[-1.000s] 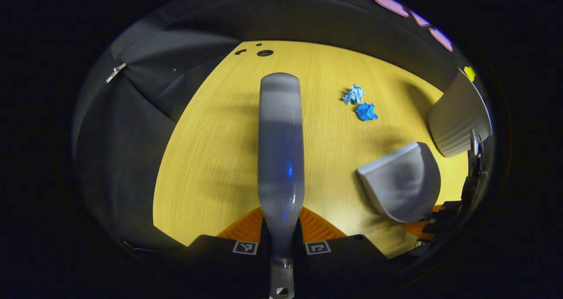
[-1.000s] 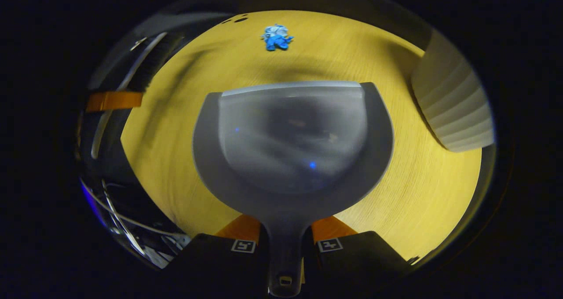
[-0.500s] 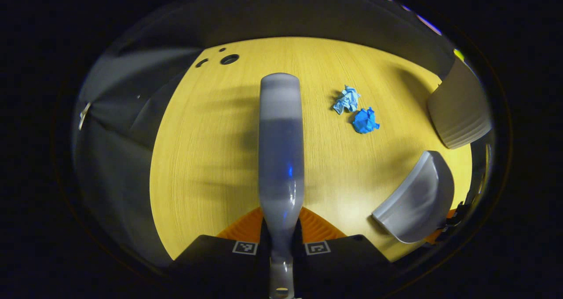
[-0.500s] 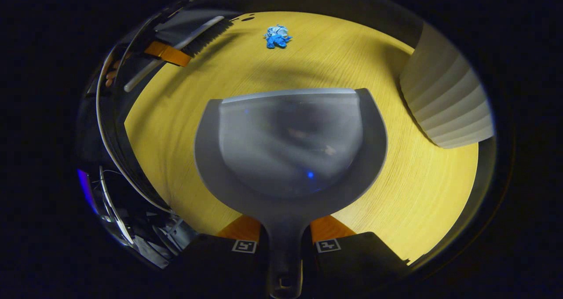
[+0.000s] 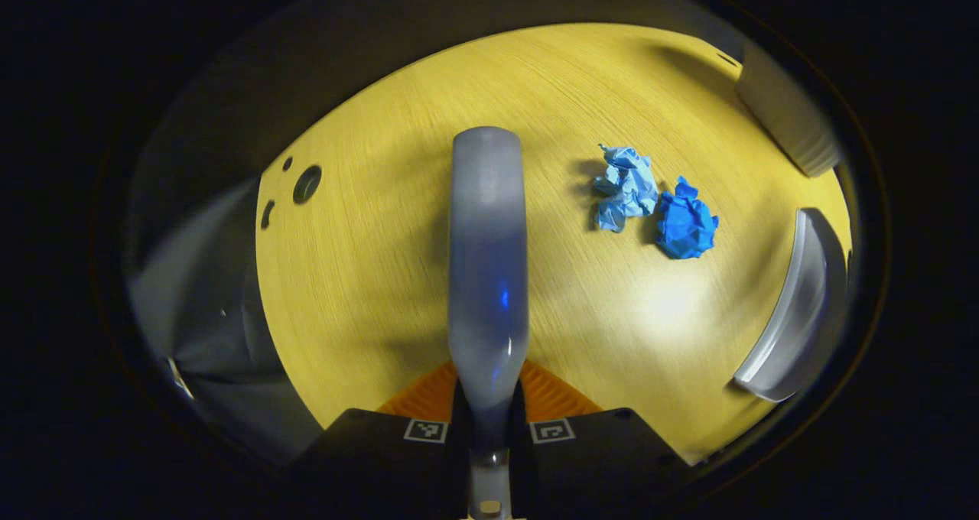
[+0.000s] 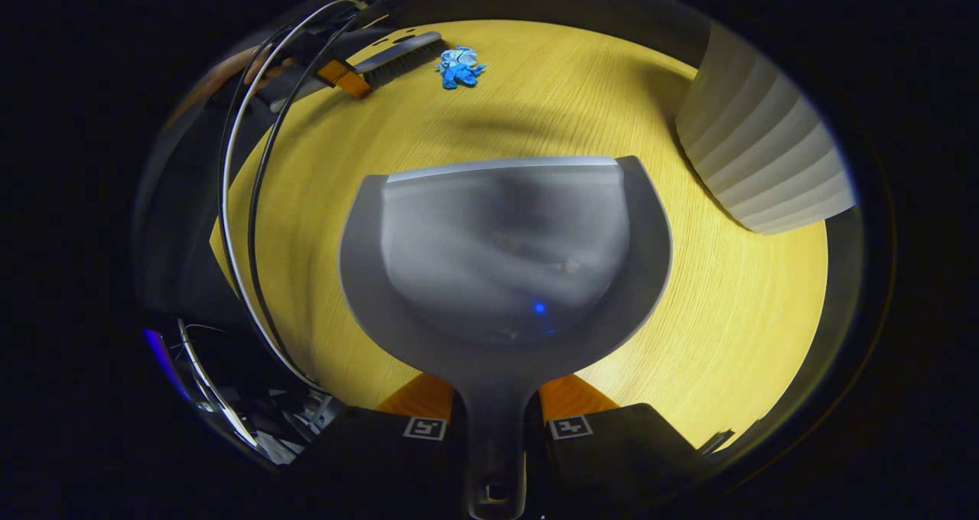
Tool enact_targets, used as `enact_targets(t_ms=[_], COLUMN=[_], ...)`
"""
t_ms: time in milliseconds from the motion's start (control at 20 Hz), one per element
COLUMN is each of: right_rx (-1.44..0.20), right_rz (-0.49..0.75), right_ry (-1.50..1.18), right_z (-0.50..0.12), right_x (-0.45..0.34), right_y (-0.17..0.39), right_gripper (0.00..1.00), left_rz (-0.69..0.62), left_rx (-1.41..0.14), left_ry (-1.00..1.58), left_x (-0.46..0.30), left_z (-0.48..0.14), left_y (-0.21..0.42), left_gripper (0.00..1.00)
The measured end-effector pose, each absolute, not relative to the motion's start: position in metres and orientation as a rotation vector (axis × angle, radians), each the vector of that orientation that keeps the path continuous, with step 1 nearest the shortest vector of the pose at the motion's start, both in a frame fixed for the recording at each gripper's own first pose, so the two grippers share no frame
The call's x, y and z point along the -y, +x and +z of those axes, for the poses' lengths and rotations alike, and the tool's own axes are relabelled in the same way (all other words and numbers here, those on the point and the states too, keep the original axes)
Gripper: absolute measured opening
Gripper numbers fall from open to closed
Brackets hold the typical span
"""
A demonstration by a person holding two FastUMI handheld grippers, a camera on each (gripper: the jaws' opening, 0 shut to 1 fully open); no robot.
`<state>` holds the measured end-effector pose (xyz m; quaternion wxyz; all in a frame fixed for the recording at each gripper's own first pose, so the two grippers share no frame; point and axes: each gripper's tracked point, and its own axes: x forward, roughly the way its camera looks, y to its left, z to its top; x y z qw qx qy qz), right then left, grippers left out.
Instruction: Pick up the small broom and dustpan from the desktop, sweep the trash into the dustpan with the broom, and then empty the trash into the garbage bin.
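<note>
My left gripper is shut on the handle of the grey broom, whose back runs straight away from the camera over the yellow desktop. Two crumpled paper balls lie to its right: a light blue one and a darker blue one. My right gripper is shut on the handle of the grey dustpan, held above the desk with its mouth facing the paper balls. In the right gripper view the broom's bristles are just left of the paper. The dustpan's rim shows at the right of the left gripper view.
A ribbed white garbage bin stands on the desk to the right of the dustpan, also at the top right of the left gripper view as the bin. Cable holes sit in the desk's left part. Black cables loop at the left.
The broom has moved toward the paper balls, which now look larger and closer. In the right gripper view the broom head has come up beside the paper. The dustpan has hardly shifted.
</note>
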<state>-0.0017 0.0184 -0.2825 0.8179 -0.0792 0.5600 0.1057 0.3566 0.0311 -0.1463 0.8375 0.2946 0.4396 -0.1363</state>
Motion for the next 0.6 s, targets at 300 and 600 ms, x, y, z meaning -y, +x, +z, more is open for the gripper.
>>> enact_targets(t_ms=[300, 600], right_rx=[-1.19, -1.179], right_rz=[0.189, 0.195], right_ry=[-0.13, -0.145], right_z=[-0.281, -0.274], right_x=[-0.016, -0.016], right_y=[0.005, 0.013], right_gripper=[0.34, 0.34], left_rz=[-0.459, -0.598], left_rx=[-0.888, -0.878], left_ry=[0.855, 0.93], left_x=[0.005, 0.027], left_z=[-0.135, -0.141], left_y=[0.377, 0.366], left_gripper=[0.24, 0.24])
